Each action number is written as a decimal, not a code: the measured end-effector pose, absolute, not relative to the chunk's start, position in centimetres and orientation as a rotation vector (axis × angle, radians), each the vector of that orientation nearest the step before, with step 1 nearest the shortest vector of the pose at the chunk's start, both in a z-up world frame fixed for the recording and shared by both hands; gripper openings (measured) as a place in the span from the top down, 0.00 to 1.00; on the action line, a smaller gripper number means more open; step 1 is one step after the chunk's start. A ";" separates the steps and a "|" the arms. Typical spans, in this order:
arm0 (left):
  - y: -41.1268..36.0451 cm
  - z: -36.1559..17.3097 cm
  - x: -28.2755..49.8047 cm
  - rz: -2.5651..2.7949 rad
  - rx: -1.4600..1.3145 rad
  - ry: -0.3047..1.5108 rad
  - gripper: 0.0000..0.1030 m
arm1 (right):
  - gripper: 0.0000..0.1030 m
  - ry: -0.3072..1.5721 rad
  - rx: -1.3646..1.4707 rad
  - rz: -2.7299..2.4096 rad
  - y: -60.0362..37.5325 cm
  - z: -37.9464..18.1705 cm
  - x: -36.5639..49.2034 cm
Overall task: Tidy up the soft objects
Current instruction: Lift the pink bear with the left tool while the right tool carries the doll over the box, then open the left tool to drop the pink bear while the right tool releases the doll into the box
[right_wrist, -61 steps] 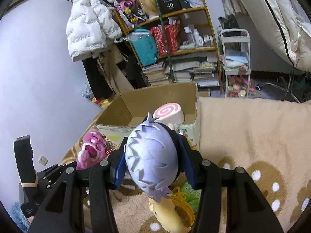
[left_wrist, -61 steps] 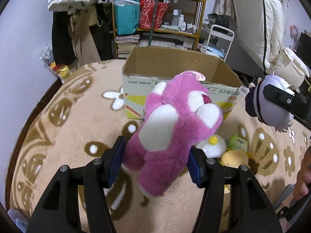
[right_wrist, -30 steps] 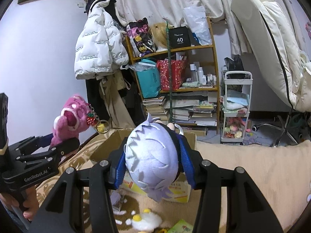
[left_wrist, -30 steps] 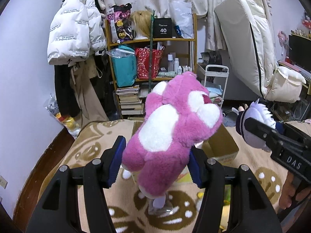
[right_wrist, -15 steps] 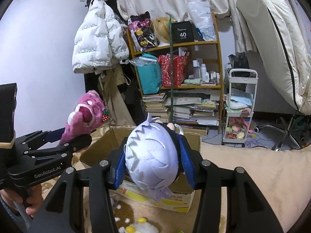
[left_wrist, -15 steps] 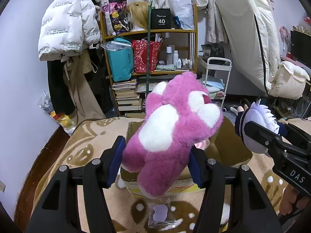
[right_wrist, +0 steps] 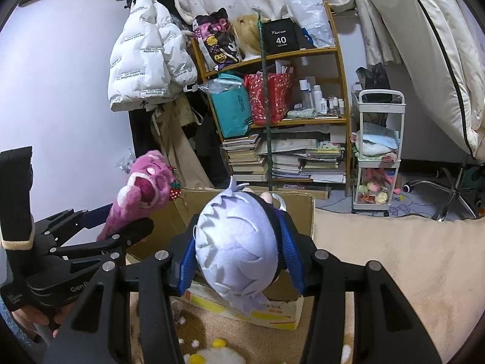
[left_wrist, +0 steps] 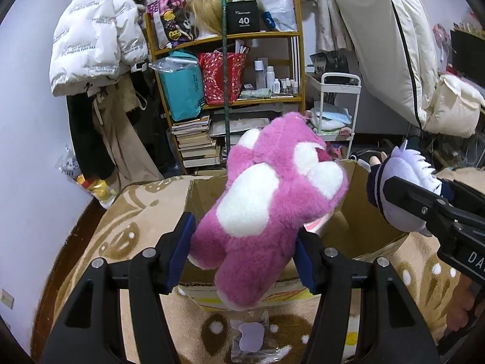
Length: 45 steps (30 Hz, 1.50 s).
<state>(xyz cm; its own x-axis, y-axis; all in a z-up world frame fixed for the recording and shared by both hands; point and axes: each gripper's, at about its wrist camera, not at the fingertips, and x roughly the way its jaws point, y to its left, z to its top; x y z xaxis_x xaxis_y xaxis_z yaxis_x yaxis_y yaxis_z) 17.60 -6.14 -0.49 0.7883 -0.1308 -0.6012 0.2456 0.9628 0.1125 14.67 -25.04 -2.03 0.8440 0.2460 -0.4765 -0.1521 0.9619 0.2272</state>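
The left gripper (left_wrist: 242, 251) clamps a fluffy magenta plush bear with white paw pads (left_wrist: 266, 212) above the open brown cardboard box (left_wrist: 363, 227) – at 3 o'clock, the right gripper (right_wrist: 239, 261) pinches a lavender-haired plush doll (right_wrist: 236, 248) over the box's near rim; both sit above the beige patterned rug (left_wrist: 145, 209)

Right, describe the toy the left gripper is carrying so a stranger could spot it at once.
Find the open cardboard box on the tan patterned rug, in front of the cluttered wooden shelf. Held above the box's left side, clamped in the left gripper, is the pink plush bear. Its bright pink fur with white patches sets it apart from the pale lilac plush doll beside it.
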 end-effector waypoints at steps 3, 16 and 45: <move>-6.4 -0.6 17.6 -0.211 0.199 0.630 0.41 | 0.48 0.530 0.188 0.217 -25.1 -2.2 14.8; -6.0 -2.1 18.7 -0.195 0.181 0.672 0.40 | 0.48 0.561 0.236 0.239 -25.8 -3.4 15.9; -5.0 -2.3 17.9 -0.162 0.212 0.694 0.25 | 0.16 0.569 0.186 0.224 -25.1 -3.0 15.2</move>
<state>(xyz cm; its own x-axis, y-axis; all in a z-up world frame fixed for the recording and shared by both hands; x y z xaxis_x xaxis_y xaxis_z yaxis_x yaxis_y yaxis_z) 17.92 -4.98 -2.28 0.7576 -0.0771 -0.6481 0.2176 0.9660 0.1394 15.25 -25.10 -3.01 0.8194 0.2598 -0.5109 -0.1575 0.9591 0.2351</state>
